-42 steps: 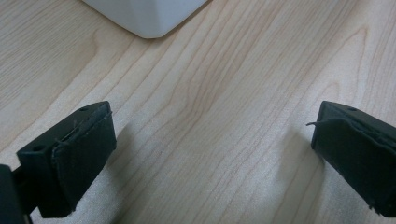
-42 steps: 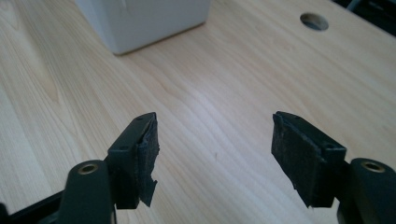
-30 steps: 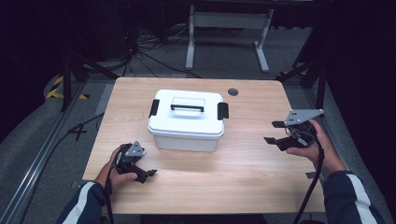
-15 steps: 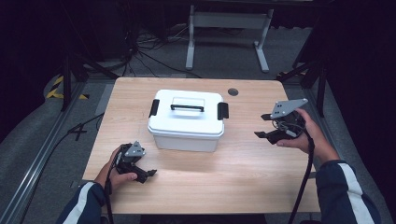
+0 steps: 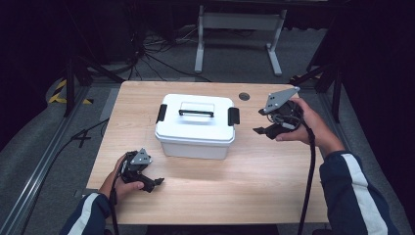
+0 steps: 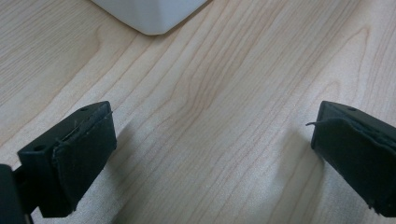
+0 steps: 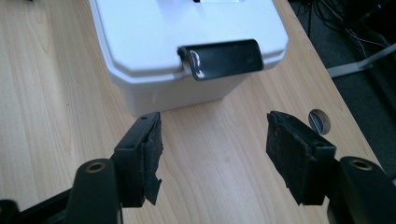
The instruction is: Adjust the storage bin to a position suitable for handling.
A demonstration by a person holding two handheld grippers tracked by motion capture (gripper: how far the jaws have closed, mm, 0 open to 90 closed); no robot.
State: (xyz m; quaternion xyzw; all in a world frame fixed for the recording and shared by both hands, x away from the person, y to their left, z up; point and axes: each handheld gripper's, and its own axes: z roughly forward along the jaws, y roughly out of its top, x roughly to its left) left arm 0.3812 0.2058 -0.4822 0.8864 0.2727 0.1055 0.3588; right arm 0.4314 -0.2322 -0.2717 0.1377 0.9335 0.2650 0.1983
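Right now your right gripper [image 5: 262,128] hangs wide open and empty just beside the white box [image 5: 195,126] mid-table [image 5: 254,181]; your left gripper [image 5: 155,182] rests near it, wide open, holding nothing.

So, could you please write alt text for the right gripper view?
The right gripper, fingers open, points at the black side latch of a closed white plastic storage box on a light wooden table. A round hole in the tabletop lies beyond the right-hand finger.
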